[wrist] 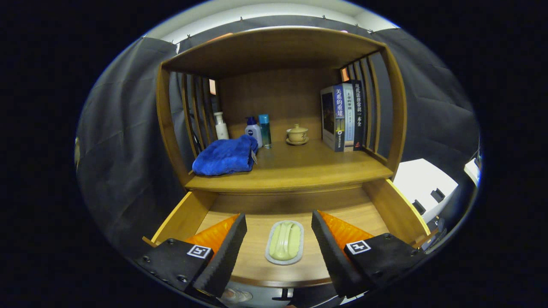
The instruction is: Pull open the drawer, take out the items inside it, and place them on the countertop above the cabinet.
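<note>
Black cloth walls close in a wooden cabinet [278, 111] whose drawer [188, 214] stands pulled open beneath the countertop [299, 169].

On the countertop, a blue towel [224, 156] lies bunched at the left front corner, its edge close to the front lip. Behind it, toward the back left corner, stand a white bottle [221, 125], a white bottle with a blue cap [253, 130] and a slim blue-capped bottle [265, 130], the last two just beside each other. A small lidded cup on a saucer [297, 134] sits near the middle of the back edge. Several books [342, 116] stand upright against the slatted right side.

The gripper [279, 244] hangs over the open drawer with its two black padded fingers [227, 252] spread wide apart, clamped on nothing and touching nothing that can be seen. Orange parts show behind each pad.

Inside the drawer, a pale green soap dish [284, 242] lies flat on the wooden bottom, near the front edge and about midway between the side walls. It sits between the two fingers, well clear of both pads, its long side running from the drawer's front toward its back. Whether the fingers are level with it or above it cannot be told.
</note>
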A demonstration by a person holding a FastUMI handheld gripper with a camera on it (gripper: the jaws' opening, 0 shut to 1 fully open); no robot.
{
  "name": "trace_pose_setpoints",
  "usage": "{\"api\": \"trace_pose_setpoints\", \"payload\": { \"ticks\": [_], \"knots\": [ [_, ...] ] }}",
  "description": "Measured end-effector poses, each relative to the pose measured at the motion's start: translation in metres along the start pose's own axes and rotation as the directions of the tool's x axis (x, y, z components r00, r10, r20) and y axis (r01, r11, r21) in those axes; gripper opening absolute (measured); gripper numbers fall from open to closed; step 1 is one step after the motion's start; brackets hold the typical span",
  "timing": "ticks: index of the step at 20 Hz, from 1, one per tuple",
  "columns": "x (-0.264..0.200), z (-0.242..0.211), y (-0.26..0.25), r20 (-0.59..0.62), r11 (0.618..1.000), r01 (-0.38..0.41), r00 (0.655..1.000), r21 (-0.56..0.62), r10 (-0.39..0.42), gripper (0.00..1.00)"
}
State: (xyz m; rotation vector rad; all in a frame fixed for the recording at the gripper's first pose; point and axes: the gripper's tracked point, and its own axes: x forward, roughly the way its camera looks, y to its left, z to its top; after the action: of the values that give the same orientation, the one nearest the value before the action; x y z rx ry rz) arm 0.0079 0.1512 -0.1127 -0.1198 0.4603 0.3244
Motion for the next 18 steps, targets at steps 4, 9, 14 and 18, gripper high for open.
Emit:
{"api": "trace_pose_setpoints", "payload": {
  "ticks": [4, 9, 14, 18],
  "knots": [
    [0.026, -0.011, 0.001, -0.138, 1.000, 0.000, 0.990, 0.019, 0.003, 0.99],
    [0.047, -0.041, 0.010, -0.375, 0.998, -0.021, 0.926, 0.053, 0.040, 0.97],
    [0.065, -0.063, 0.013, -0.532, 0.997, -0.010, 0.845, 0.083, 0.053, 0.82],
    [0.076, -0.074, 0.003, -0.583, 0.999, 0.021, 0.812, 0.048, 0.011, 0.75]
  ]
}}
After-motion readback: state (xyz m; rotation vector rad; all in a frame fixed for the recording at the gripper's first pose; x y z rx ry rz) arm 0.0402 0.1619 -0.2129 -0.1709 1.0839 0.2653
